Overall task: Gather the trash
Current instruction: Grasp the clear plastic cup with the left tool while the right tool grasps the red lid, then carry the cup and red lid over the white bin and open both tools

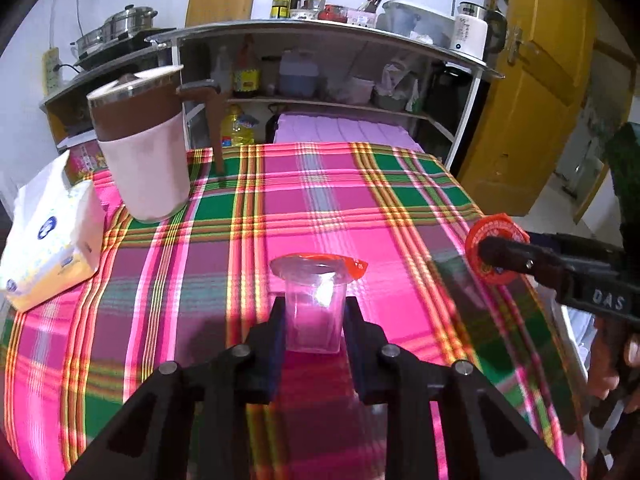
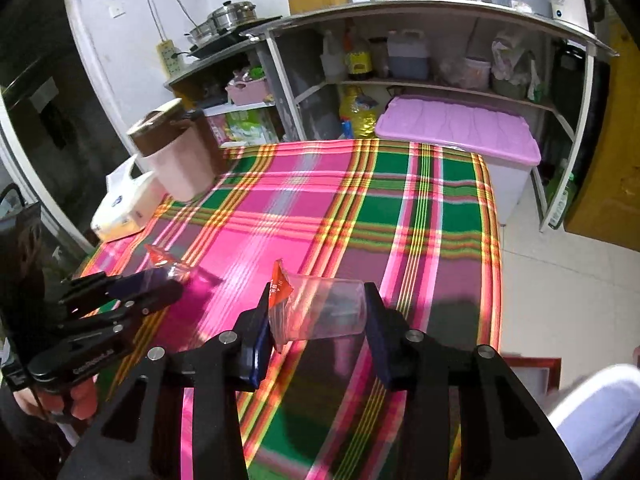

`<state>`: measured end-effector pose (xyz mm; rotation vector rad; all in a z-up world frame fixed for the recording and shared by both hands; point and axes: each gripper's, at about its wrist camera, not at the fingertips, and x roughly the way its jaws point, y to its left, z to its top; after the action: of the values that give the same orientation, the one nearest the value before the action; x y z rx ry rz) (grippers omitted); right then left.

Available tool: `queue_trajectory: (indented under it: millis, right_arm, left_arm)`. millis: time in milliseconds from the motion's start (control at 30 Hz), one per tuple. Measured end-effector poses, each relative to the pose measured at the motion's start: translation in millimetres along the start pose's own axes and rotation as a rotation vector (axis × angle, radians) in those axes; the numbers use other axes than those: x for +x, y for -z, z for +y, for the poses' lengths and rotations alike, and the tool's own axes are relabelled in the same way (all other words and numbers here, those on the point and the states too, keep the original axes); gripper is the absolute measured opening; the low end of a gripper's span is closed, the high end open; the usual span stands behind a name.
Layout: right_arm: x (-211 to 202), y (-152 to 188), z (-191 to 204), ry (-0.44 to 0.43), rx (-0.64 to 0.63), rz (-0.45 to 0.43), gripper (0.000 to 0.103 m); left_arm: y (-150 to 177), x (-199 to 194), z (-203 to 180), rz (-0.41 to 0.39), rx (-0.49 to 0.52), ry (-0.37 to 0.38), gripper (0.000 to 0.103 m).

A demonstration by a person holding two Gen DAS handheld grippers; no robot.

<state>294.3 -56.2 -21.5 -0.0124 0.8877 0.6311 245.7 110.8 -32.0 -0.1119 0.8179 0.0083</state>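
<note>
Each gripper grips a clear plastic cup with a peeled orange-red foil lid: the left gripper [image 1: 315, 316] holds the upright cup [image 1: 316, 312], the right gripper [image 2: 318, 316] the sideways cup [image 2: 324, 312].

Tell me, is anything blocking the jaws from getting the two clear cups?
No, nothing is in the way. The left gripper is shut on an upright clear cup, and the right gripper is shut on a sideways clear cup. No bin for them shows in either view.
</note>
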Motion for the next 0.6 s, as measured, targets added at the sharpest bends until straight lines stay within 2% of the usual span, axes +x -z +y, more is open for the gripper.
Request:
queue_trajectory:
  millis: [600]
  right_arm:
    - [-109.7,75.8,24.9,0.012,0.031,-0.090,0.042]
  left_arm:
    - [49.8,-97.6,-75.0,-0.086,0.029,0.054,0.028]
